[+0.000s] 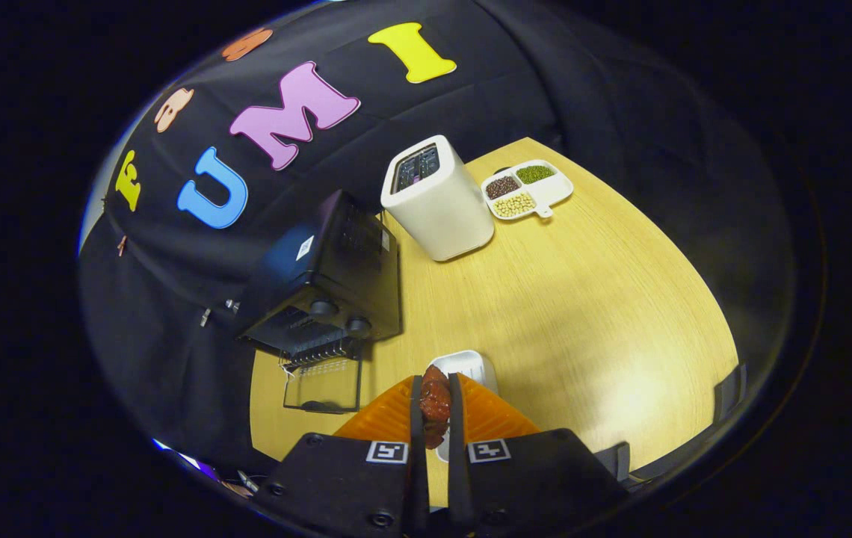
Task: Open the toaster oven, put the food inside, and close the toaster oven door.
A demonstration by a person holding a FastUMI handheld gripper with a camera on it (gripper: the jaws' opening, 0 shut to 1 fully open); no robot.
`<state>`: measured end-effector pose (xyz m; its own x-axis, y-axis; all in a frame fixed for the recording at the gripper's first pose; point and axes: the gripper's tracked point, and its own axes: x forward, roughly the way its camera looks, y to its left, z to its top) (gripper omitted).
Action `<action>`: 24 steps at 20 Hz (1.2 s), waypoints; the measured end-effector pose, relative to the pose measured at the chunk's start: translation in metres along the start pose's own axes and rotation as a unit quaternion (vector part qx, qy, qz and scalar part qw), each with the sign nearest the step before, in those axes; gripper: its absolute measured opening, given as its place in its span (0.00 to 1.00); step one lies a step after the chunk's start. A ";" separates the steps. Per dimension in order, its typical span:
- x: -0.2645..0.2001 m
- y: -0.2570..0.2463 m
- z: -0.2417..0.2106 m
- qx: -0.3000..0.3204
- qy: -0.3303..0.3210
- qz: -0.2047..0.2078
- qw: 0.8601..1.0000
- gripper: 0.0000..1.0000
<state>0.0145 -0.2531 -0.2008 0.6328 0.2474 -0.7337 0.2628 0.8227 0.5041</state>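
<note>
Gripper (435, 407) clamps lumpy reddish-brown food (435, 403).
Black oven (325, 284), glass door (323, 385) down; wood-grain table (583, 314).

A staged recording booth dressed as a kitchen corner, not a real home. Black cloth wall (545, 82) draped close behind a pale wooden worktop (583, 299). Kitchen props set out on it: black toaster oven (321, 276) with door (321, 385) down, white toaster (437, 198), divided white dish of beans (527, 190), small white tray (471, 366).
</note>
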 end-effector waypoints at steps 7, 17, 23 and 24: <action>-0.020 0.065 -0.040 0.048 -0.044 -0.007 0.998 0.14; -0.011 0.159 -0.116 0.075 -0.048 0.035 0.995 0.14; 0.033 0.210 -0.108 0.093 -0.073 0.076 0.990 0.14; 0.043 0.214 -0.105 0.092 -0.076 0.080 0.990 0.14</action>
<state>0.0220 -0.0130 -0.1725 0.7753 0.2757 -0.5683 0.2704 0.6682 0.6931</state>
